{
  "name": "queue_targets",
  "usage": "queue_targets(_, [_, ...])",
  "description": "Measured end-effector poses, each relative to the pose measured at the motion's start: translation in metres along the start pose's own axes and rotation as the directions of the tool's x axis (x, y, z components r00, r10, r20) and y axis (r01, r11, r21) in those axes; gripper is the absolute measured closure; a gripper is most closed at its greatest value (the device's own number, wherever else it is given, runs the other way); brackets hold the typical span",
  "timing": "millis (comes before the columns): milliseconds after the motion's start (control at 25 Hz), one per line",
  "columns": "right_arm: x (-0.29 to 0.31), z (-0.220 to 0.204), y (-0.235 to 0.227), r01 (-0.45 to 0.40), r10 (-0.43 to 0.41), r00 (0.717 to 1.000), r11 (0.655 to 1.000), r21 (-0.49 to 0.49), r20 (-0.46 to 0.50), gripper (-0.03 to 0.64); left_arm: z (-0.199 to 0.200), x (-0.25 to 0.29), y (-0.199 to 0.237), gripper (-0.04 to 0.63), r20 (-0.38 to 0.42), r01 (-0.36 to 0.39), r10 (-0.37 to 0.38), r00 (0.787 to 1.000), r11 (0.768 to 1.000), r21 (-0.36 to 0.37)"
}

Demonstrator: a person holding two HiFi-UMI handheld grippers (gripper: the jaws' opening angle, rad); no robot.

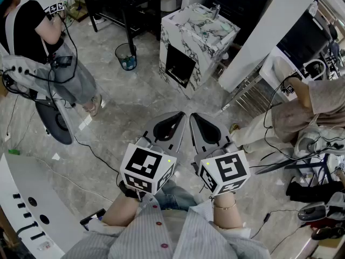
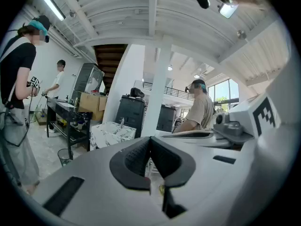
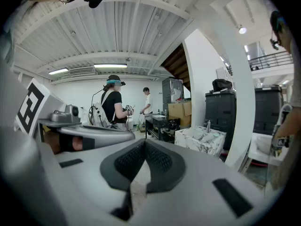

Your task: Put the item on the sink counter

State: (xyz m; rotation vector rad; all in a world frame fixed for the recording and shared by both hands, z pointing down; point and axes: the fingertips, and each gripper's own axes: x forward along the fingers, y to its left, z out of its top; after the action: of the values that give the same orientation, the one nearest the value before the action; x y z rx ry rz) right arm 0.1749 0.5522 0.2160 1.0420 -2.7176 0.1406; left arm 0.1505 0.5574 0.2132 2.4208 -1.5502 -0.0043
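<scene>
The sink counter (image 1: pixel 200 32) is a white marble block with a faucet, standing on the floor ahead of me; it also shows as the marble counter (image 2: pixel 112 132) in the left gripper view and the marble counter (image 3: pixel 201 139) in the right gripper view. I hold both grippers side by side close to my body, pointing toward it from a distance. My left gripper (image 1: pixel 181 115) (image 2: pixel 150 139) is shut with nothing between its pads. My right gripper (image 1: pixel 193 116) (image 3: pixel 145 143) is also shut and empty. No item to carry shows in either gripper.
A person in a black shirt (image 1: pixel 33 32) stands at the left near a black table (image 1: pixel 123 5) and a waste bin (image 1: pixel 125 56). A white pillar (image 1: pixel 272 31) rises right of the sink. Another person (image 1: pixel 304 104) sits at the right. Cables (image 1: pixel 89 147) trail on the floor.
</scene>
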Motion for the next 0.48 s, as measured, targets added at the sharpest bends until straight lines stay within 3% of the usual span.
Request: queue_targets(480, [0.041, 0.004, 0.006, 0.029, -0.029, 1.0, 1.0, 0.0, 0.004, 0.609, 0.01, -0.011, 0.06, 0.58, 0.023, -0.041, 0.041, 0.999, 0.999, 0.004])
